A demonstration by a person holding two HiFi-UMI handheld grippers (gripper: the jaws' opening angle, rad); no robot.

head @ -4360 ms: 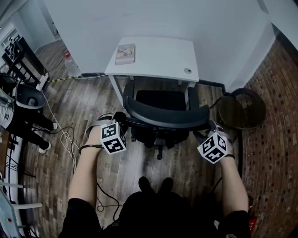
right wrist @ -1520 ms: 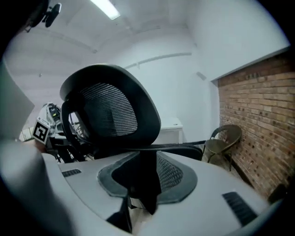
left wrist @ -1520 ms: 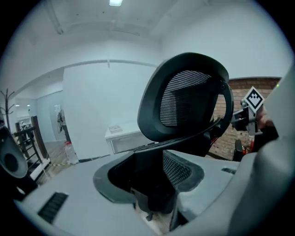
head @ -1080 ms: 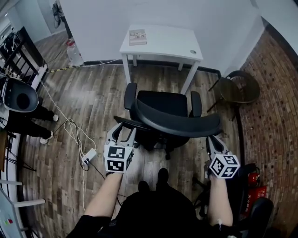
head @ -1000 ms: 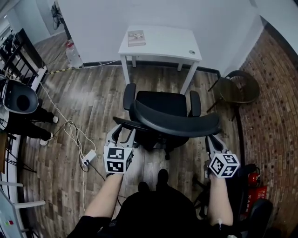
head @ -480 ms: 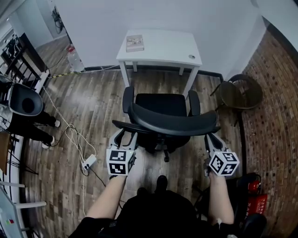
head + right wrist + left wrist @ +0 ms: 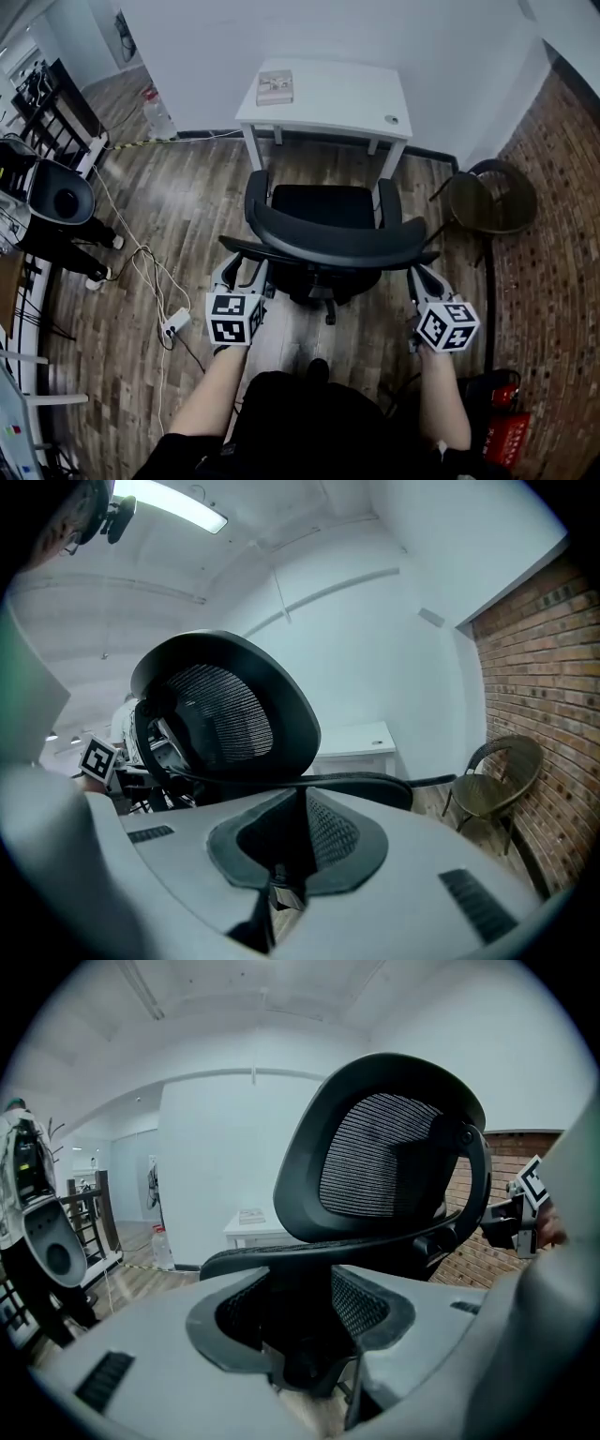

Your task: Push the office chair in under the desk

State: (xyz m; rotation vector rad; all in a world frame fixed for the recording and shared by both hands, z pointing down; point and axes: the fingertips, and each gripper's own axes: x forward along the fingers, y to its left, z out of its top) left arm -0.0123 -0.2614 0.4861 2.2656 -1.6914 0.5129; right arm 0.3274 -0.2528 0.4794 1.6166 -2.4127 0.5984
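The black mesh office chair (image 7: pixel 323 211) stands in front of the white desk (image 7: pixel 337 94), with its curved backrest (image 7: pixel 328 246) towards me. My left gripper (image 7: pixel 242 262) is at the backrest's left end and my right gripper (image 7: pixel 419 272) at its right end. In the left gripper view the jaws (image 7: pixel 309 1335) are shut on the backrest's lower rim (image 7: pixel 281 1255), below the mesh back (image 7: pixel 384 1157). In the right gripper view the jaws (image 7: pixel 302 841) have just been closing, and the same rim (image 7: pixel 375 780) lies across their tips.
A book (image 7: pixel 275 86) lies on the desk's left corner. A round brown chair (image 7: pixel 492 202) stands at the right by the brick floor strip. A cable with a power strip (image 7: pixel 175 323) lies on the wood floor to my left. A water bottle (image 7: pixel 159 112) stands near the wall.
The chair has rolled towards the desk, and both grippers have gone forward with it at the backrest's ends. The desk sits nearer in the head view.
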